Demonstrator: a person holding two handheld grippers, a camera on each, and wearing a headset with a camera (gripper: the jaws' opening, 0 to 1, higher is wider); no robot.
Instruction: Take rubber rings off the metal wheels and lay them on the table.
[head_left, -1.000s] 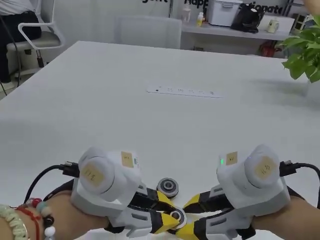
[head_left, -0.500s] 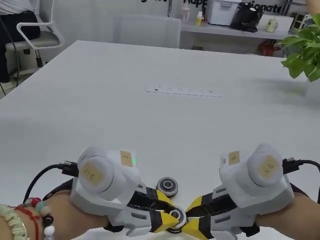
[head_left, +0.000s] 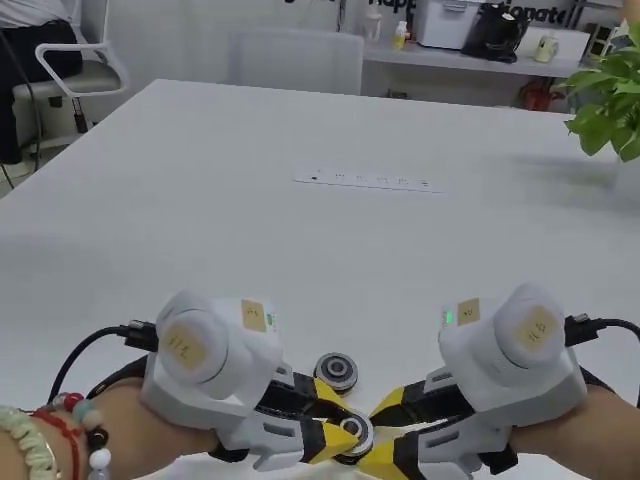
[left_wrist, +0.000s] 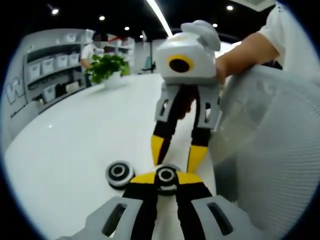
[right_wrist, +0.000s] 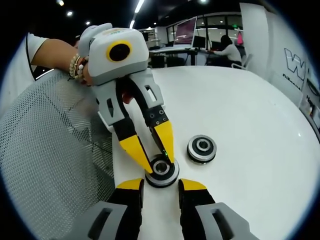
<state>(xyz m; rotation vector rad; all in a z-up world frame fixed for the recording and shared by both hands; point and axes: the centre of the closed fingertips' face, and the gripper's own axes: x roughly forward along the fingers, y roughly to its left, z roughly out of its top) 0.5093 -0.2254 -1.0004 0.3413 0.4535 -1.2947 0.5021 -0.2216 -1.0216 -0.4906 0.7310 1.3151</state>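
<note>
Two small metal wheels with dark rubber rings lie near the table's front edge. My left gripper (head_left: 336, 420) is shut on one wheel (head_left: 353, 431), its yellow tips pinching it at the sides (left_wrist: 166, 175). My right gripper (head_left: 374, 436) faces it from the other side, open, with its tips standing just short of that wheel (right_wrist: 161, 171) and a gap either side. In the left gripper view the right gripper (left_wrist: 177, 152) reaches in from above. The second wheel (head_left: 336, 370) lies free on the table, a little beyond the held one (right_wrist: 202, 148).
A white table (head_left: 300, 240) stretches ahead with a flat white power strip (head_left: 370, 183) at its middle. A potted plant (head_left: 610, 110) stands at the far right, chairs and a shelf with boxes beyond the far edge. A white mesh sleeve (right_wrist: 55, 150) is close behind the grippers.
The right gripper's jaws have shifted slightly around the held wheel. The left gripper keeps its hold and the free wheel has stayed put.
</note>
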